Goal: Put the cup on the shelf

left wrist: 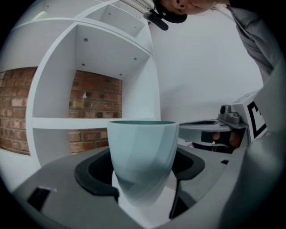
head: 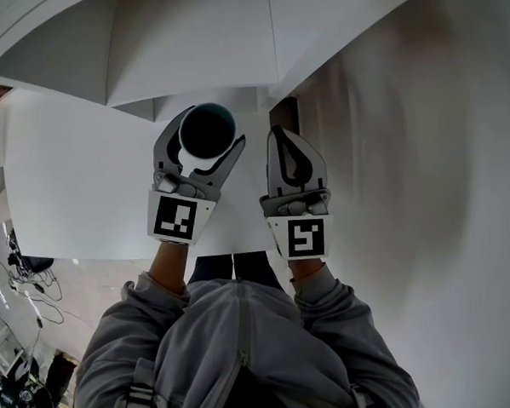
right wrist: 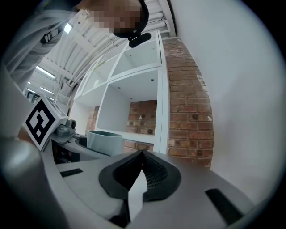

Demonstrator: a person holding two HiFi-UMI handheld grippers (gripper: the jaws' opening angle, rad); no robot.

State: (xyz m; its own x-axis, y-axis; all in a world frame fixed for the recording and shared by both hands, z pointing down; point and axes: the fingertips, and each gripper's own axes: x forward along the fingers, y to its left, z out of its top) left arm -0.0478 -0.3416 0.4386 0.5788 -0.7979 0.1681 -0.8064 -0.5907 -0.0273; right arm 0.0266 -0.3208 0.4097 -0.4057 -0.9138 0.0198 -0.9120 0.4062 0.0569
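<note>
A pale blue-green cup [left wrist: 143,156] with a dark teal inside [head: 207,130] stands upright between the jaws of my left gripper [head: 200,136], which is shut on it. The cup's rim shows at the left of the right gripper view [right wrist: 105,141]. My right gripper [head: 294,150] hangs just right of the left one, its jaws shut with nothing between them [right wrist: 142,156]. A white shelf unit [left wrist: 96,85] with open compartments stands ahead of both grippers, a brick wall showing behind it [right wrist: 143,116].
The top of the white shelf unit [head: 195,42] lies below me in the head view, with a white surface [head: 77,181] to its left. A plain white wall [head: 427,165] runs along the right. Brick wall [right wrist: 190,116] borders the shelf's right side.
</note>
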